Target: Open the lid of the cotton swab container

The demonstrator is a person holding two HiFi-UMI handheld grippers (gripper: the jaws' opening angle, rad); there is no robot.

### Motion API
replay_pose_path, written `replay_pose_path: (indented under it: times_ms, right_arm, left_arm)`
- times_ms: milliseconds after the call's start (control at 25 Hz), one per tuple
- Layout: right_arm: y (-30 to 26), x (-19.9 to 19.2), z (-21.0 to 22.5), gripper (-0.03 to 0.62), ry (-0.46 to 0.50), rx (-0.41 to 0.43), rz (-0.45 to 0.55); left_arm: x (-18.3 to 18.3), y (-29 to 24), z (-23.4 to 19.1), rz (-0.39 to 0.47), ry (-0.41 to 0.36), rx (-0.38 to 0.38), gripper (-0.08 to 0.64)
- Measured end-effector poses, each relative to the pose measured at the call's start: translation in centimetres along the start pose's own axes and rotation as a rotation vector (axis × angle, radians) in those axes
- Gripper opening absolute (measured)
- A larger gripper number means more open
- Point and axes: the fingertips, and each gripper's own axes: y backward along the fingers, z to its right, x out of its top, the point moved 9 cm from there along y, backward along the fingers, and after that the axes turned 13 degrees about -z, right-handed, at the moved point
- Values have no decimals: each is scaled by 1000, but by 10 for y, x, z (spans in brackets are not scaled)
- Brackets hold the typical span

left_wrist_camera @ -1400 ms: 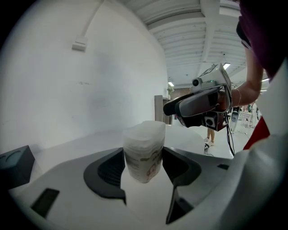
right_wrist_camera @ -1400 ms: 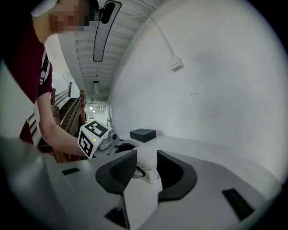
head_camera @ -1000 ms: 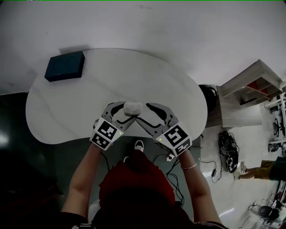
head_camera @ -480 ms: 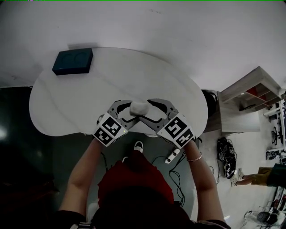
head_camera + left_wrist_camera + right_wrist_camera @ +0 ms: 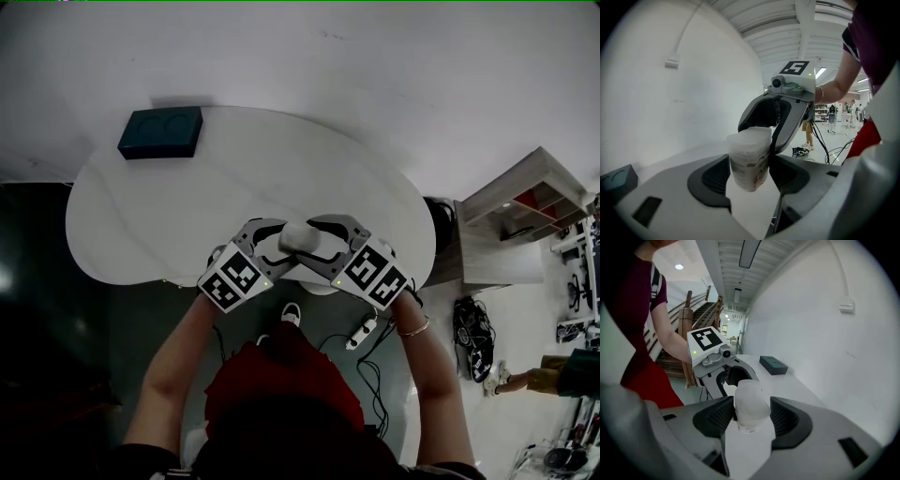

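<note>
The cotton swab container (image 5: 298, 234) is a small translucent tub with a printed label and a pale lid, held in the air over the white table's (image 5: 187, 206) front edge. My left gripper (image 5: 285, 241) is shut on its body (image 5: 749, 161), a pad against each side. My right gripper (image 5: 315, 239) comes in from the opposite side. Its jaws have just been opening and stand wide, with the container's top (image 5: 750, 404) between the pads. The pads lie close on both sides, and no squeeze shows. The lid looks shut.
A dark blue box (image 5: 160, 133) lies at the table's far left. A wooden shelf unit (image 5: 511, 220) stands to the right. A power strip (image 5: 361, 330) and cables lie on the floor beside the person's red lap.
The right gripper has slid left from beside the container until its jaws stand around the top. The left gripper, still holding the container, has drifted slightly right and nearer the table's front edge.
</note>
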Motion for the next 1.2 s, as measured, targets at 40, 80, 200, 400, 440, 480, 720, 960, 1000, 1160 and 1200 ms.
replay_pose_path:
  times_ms: [40,80,200,400,440,480,720,960,1000,1160,1200]
  right_arm:
    - [-1,0,0,254,3,-1,-2]
    - [-1,1,0,247,4,1,-2]
    - [0,1,-1,241,9,23,-9]
    - [-2,-1,5,238,9,77,-32]
    - [-3,-1,5,238,6,89,-39]
    - [-3,-2,5,238,4,100,-47]
    - [-7,0,8,236,-6,147,-56]
    - [-12,1,12,236,-10,178,-66]
    - [-12,0,12,236,-10,183,-69]
    - [-13,0,15,236,-1,195,-85]
    - [-12,0,16,236,0,197,-88]
  left_arm:
    - [0,1,0,0,-6,0,267]
    - [0,2,0,1,-12,1,267]
    - [-1,4,1,0,-29,3,267]
    - [-3,5,0,0,-50,1,267]
    - [-4,5,1,-2,-52,-1,267]
    - [-5,5,1,-3,-55,-2,267]
    - [-9,7,0,9,-67,-2,267]
    - [-12,6,-3,21,-57,-6,267]
    - [-13,6,-3,21,-56,-5,267]
    - [-12,4,-3,20,-68,8,267]
    - [-12,4,-3,21,-71,12,267]
